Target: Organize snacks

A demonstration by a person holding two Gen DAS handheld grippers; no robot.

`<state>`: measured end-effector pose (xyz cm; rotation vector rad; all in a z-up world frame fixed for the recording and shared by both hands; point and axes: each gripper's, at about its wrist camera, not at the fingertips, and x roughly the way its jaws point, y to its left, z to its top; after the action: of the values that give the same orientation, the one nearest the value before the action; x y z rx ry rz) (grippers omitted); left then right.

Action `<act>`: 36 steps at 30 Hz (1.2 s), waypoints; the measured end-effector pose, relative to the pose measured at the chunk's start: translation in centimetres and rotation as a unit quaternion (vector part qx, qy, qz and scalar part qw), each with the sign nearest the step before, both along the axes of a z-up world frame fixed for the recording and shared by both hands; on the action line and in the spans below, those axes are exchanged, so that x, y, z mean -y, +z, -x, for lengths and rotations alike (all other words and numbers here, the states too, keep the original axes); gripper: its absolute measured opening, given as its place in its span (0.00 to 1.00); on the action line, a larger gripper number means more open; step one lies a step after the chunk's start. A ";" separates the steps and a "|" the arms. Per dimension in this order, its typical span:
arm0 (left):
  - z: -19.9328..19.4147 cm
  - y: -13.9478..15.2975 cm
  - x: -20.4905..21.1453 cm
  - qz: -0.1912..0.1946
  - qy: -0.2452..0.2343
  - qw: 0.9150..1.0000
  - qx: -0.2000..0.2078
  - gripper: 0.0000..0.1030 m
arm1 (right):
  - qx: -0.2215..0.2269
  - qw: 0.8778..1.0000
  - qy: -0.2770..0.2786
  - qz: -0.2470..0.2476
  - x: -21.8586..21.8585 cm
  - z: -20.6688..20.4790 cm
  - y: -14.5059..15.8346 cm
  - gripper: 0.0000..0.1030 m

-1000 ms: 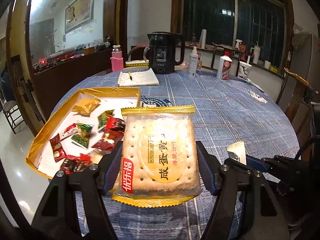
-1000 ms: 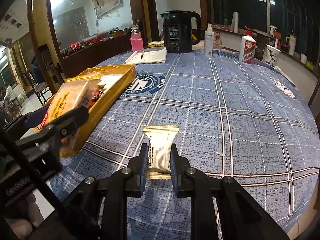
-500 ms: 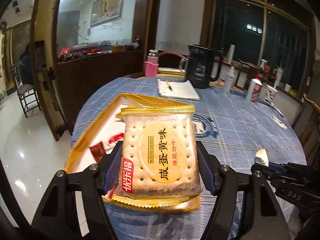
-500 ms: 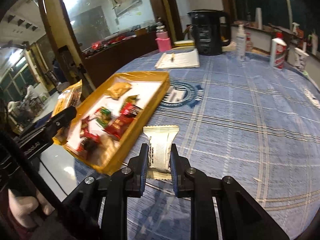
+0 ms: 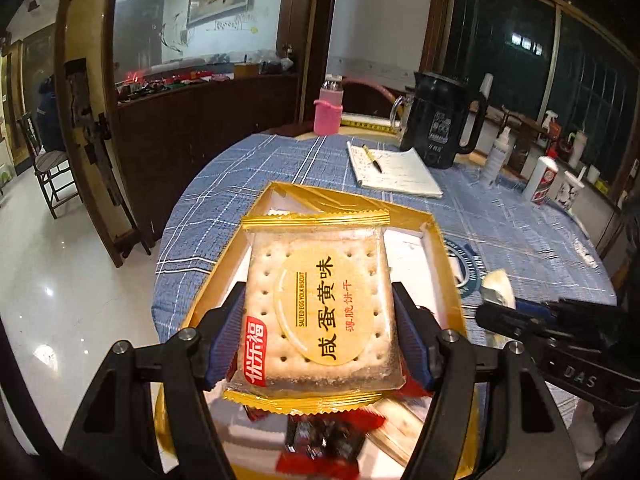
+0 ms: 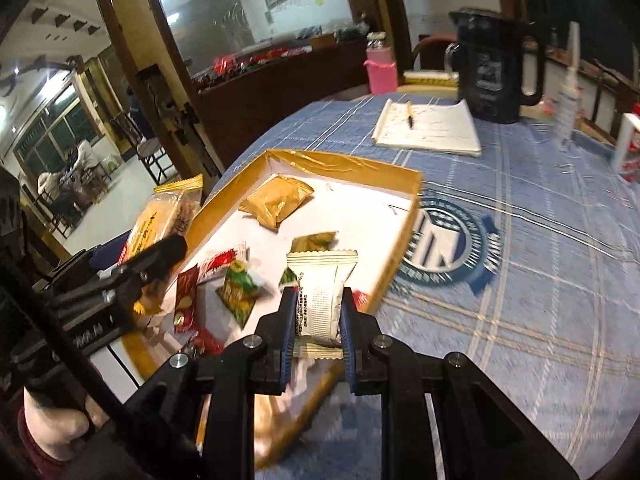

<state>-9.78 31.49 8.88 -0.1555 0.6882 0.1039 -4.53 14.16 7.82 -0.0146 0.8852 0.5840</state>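
- Our left gripper (image 5: 318,326) pinches the biscuit pack (image 5: 316,304) flat by its side edges, mid-frame above the tray (image 5: 344,202), ready to drop.
- Our right gripper (image 6: 319,316) pinches the white snack (image 6: 322,294) upright over the tray's near right edge, lower centre.

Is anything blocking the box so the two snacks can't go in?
Nothing visible does. The gold box has no lid, and the left gripper with its biscuit pack and the right gripper with its white snack packet hang above it. Small snacks already lie inside, with bare white floor at the far end.
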 end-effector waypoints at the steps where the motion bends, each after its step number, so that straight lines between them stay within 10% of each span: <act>1: -0.4 -0.2 -0.1 -0.003 0.001 1.000 -0.005 0.68 | -0.009 1.000 0.003 0.002 -0.6 -0.8 -0.3 0.19; 19: -1.7 -2.3 -1.9 0.014 0.023 0.999 -0.032 0.72 | -0.049 0.999 0.003 0.006 -3.4 -4.7 -2.9 0.25; 36: 5.4 0.2 2.9 -0.028 0.054 0.998 0.031 0.79 | 0.008 1.000 0.008 0.003 -0.1 2.6 -1.6 0.31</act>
<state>-15.21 28.59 9.13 -0.1421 0.6140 0.2212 -7.11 14.29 6.25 -0.0326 0.8719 0.5956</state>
